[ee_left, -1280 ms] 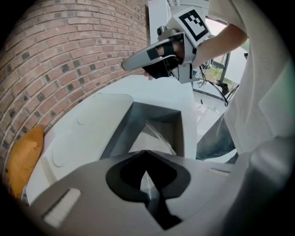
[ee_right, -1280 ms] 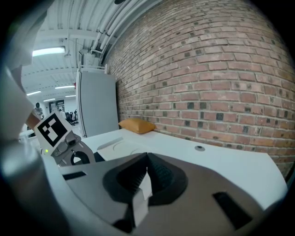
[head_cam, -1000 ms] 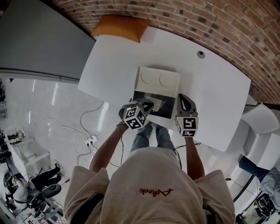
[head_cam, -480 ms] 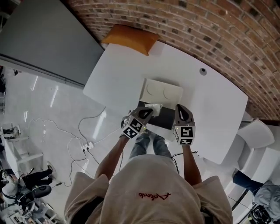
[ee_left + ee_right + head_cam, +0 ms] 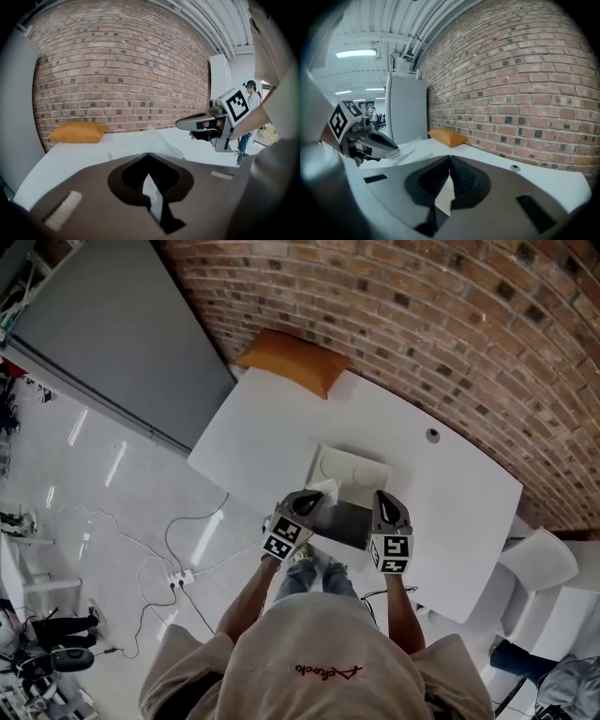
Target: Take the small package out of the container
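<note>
The container (image 5: 341,522) is a dark open box at the table's near edge, with its white lid (image 5: 352,468) folded back behind it. My left gripper (image 5: 312,500) is shut on the small clear package (image 5: 325,487) and holds it above the box's left rim. In the left gripper view the package (image 5: 161,143) sticks out past the closed jaw tips (image 5: 149,155). My right gripper (image 5: 387,498) hovers at the box's right side, shut with nothing in it (image 5: 450,158). From there the left gripper (image 5: 393,146) and the package (image 5: 406,151) show at the left.
The white table (image 5: 272,437) runs along a brick wall, with an orange cushion (image 5: 291,362) at its far left corner and a small round cable hole (image 5: 431,435) at the back. White chairs (image 5: 539,559) stand to the right. A power strip with cables (image 5: 178,577) lies on the floor.
My left gripper has lifted the package up out of the box and towards its left rim. The right gripper has stayed beside the box. The head view has shifted.
</note>
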Tool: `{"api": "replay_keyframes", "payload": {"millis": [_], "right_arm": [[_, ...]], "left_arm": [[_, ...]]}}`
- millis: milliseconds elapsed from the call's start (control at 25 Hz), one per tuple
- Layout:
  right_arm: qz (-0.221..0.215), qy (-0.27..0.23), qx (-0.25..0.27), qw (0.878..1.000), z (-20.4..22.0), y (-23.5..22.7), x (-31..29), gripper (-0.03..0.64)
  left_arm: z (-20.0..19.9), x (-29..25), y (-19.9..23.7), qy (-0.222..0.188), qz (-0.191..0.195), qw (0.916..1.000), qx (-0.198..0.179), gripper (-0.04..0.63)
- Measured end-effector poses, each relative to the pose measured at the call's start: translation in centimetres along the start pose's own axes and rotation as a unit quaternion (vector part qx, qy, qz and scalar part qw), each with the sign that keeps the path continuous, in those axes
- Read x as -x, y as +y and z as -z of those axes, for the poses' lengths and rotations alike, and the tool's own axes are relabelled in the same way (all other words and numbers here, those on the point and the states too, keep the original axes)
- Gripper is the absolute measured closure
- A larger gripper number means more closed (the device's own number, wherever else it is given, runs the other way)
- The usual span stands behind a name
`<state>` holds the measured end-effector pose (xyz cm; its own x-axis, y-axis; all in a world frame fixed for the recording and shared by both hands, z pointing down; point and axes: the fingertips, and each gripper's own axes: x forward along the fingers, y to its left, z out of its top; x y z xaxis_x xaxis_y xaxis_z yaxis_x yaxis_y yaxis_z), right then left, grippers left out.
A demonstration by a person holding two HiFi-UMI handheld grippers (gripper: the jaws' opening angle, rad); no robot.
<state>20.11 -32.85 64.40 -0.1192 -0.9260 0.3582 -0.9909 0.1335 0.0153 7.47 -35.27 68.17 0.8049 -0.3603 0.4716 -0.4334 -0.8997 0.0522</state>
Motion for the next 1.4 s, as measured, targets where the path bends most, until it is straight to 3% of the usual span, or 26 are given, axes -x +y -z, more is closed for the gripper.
{"api": "replay_keyframes", "payload": {"millis": [760, 1120, 1400], "right_arm": [[0.016, -0.088, 0.036, 0.995, -9.0, -0.8, -0.9, 0.606], [0.024, -0.118, 0.051, 0.991, -12.3, -1.5, -1.6, 0.606], [0.028, -0.129, 0.067, 0.989, -13.6, -1.4, -2.0, 0.606]], "left_arm": [[-11.1, 3.3, 6.3, -0.123, -0.059, 0.9905, -0.016, 0.586], [-14.9, 3.9, 8.4, -0.156, -0.072, 0.9847, -0.027, 0.586], [-15.6, 4.0, 9.1, -0.164, -0.076, 0.9831, -0.026, 0.586]]}}
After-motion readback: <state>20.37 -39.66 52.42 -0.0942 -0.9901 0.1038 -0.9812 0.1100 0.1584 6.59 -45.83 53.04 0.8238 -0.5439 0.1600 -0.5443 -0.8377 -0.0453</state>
